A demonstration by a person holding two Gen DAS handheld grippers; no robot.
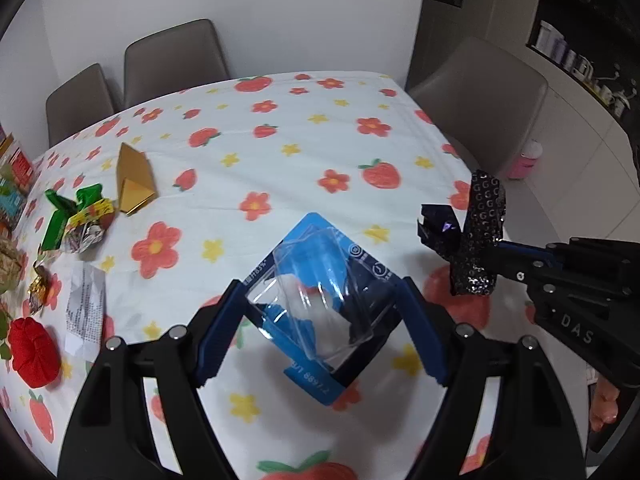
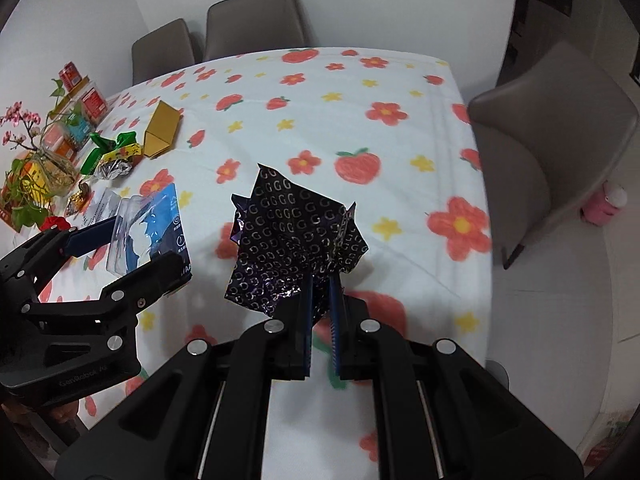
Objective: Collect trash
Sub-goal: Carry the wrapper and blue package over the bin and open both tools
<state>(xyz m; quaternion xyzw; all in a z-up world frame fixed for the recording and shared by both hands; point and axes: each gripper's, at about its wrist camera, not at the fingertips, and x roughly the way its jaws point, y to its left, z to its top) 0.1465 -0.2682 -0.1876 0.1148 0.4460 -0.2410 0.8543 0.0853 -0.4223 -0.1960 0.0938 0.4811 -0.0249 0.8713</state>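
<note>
My left gripper point(image 1: 320, 320) clamps a clear-and-blue blister pack point(image 1: 324, 300) across its width, jaws wide. My right gripper point(image 2: 322, 300) is pinched tight on a crumpled black wrapper point(image 2: 288, 232). Both are held above the flowered tablecloth point(image 1: 280, 168). More wrappers point(image 1: 76, 220) lie far left of my fingers.
</note>
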